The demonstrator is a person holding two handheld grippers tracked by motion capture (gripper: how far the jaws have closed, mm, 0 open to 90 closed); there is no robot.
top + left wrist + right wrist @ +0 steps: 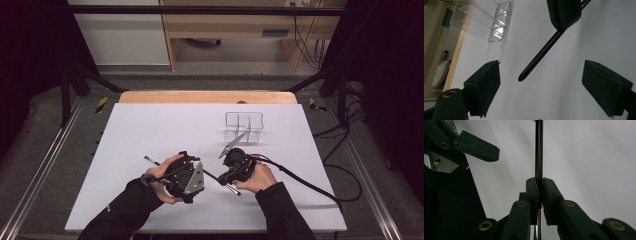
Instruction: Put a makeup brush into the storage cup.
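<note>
So the right tool [540, 185] has its jaws squeezed tight on a thin black pen [538, 150], pinching it partway along the barrel. From the high view, that pen [152, 161] runs low over the white tabletop [150, 125], one end poking out left past the left tool [186, 172], the other end near the right hand [257, 176]. In the left gripper view, the left tool [544, 82] is spread wide, and the pen's tip [522, 77] hangs in the gap between the jaws without touching either pad. Behind both tools sits a clear divided organizer [244, 127] toward the far side of the tabletop, well apart from the pen.
</note>
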